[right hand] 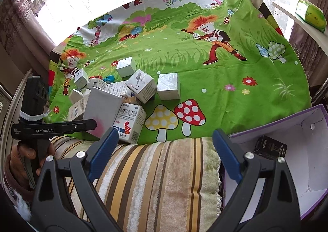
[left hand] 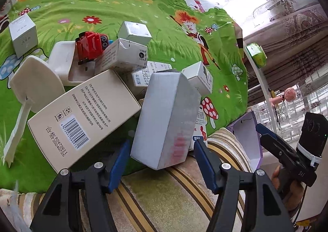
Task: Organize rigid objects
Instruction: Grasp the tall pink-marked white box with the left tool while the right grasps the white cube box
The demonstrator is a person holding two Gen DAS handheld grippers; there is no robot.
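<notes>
A pile of cartons lies on the green cartoon cloth (left hand: 155, 33). In the left wrist view a tall grey-white box (left hand: 166, 117) stands tilted between the blue fingers of my left gripper (left hand: 162, 162), whose jaws are open with gaps on both sides. A beige barcode box (left hand: 86, 113), a red toy car (left hand: 90, 46) and a white mirror (left hand: 37, 82) lie to the left. My right gripper (right hand: 166, 152) is open and empty above the striped towel (right hand: 160, 180). The grey box (right hand: 102, 109) and a medicine carton (right hand: 129, 123) lie at its left.
A purple-edged white box (right hand: 303, 162) at the right holds a small black carton (right hand: 270, 148). Small white cube boxes (right hand: 168, 86) stand mid-cloth. A green tissue pack (right hand: 311, 15) lies on a shelf at the far right. Curtains and windows are behind.
</notes>
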